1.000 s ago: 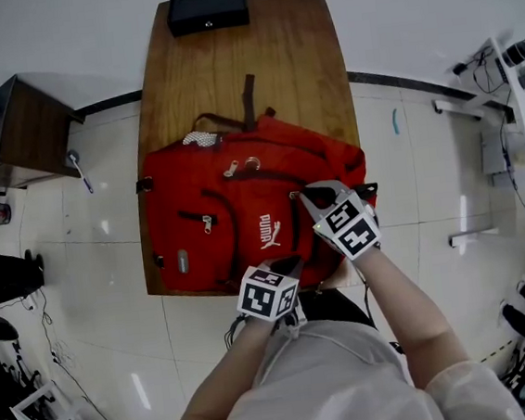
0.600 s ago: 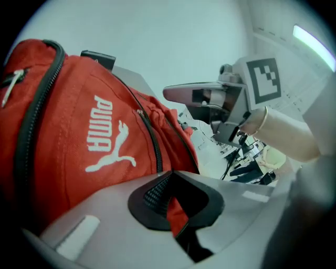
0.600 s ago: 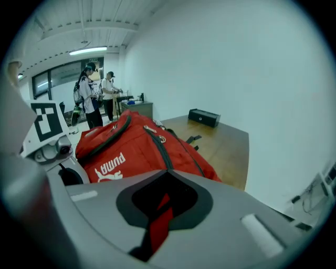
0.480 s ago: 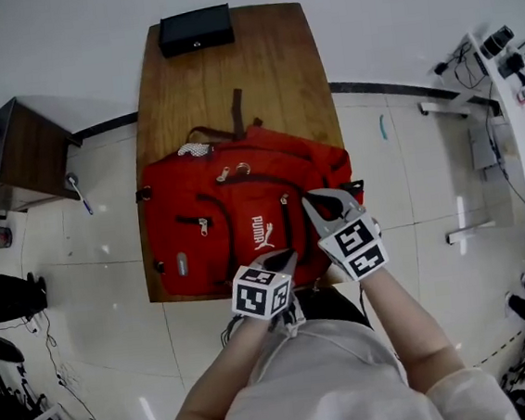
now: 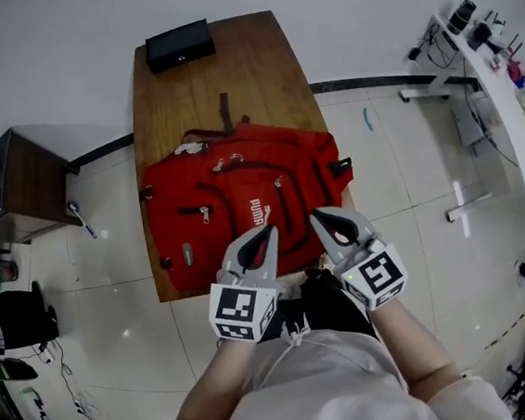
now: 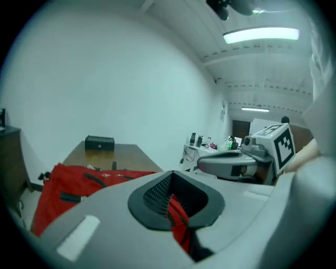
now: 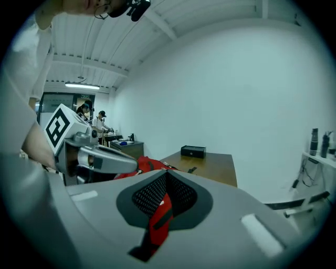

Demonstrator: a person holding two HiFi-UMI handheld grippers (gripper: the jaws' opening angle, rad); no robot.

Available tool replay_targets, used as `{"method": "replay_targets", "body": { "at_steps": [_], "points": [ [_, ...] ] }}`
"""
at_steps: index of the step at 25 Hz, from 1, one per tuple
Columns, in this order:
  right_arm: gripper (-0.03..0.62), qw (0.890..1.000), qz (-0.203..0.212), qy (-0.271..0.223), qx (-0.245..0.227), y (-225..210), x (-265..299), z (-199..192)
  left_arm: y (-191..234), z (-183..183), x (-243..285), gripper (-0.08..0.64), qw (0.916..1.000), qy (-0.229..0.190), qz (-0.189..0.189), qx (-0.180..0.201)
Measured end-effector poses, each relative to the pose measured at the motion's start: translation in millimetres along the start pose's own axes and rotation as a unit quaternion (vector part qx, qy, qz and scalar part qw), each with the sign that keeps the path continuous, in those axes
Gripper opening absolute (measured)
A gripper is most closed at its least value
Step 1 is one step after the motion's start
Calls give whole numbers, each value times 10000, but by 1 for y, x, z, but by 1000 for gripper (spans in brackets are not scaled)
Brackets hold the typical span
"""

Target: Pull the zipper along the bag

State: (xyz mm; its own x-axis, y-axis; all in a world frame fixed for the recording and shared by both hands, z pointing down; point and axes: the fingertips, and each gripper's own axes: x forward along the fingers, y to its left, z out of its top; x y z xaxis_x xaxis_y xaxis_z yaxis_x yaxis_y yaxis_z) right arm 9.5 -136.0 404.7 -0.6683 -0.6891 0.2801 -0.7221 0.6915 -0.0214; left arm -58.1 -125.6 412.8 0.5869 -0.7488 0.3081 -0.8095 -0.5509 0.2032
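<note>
Bag (image 5: 244, 211): red backpack, flat on the worktop (image 5: 230, 77), long axis running across your view, dark zip lines curving over its front.

It lies ahead of and below both your grippers.

Left gripper (image 5: 265, 234) and right gripper (image 5: 324, 217): jaws closed and empty, raised over the bag's near edge, about equally near.

light: bright, even | source: ceiling strip (image 6: 261, 35) | edges: fisheye-warped, dark

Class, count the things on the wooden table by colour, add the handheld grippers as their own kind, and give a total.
red backpack: 1
black box: 1
grippers, left gripper and right gripper: 2
Total: 4
</note>
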Motion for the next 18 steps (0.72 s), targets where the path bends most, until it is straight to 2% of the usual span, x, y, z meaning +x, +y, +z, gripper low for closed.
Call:
{"method": "replay_targets", "body": {
  "at_steps": [4, 6, 8, 11, 18],
  "points": [
    [8, 9994, -24, -300, -178, 26, -27, 0, -12, 24, -28, 6, 9971, -564, 142, 482],
    [8, 9986, -97, -525, -31, 33, -48, 8, -26, 30, -40, 6, 9953, -768, 169, 570],
    [8, 9969, -168, -768, 22, 38, -66, 22, -37, 35, -49, 6, 9941, -858, 206, 630],
    [8, 9947, -109, -1015, -137, 52, -85, 35, -51, 35, -66, 6, 9925, -958, 300, 696],
    [8, 9915, 211, -1118, -636, 101, -139, 28, -100, 16, -122, 6, 9908, -1055, 558, 634]
  ]
}}
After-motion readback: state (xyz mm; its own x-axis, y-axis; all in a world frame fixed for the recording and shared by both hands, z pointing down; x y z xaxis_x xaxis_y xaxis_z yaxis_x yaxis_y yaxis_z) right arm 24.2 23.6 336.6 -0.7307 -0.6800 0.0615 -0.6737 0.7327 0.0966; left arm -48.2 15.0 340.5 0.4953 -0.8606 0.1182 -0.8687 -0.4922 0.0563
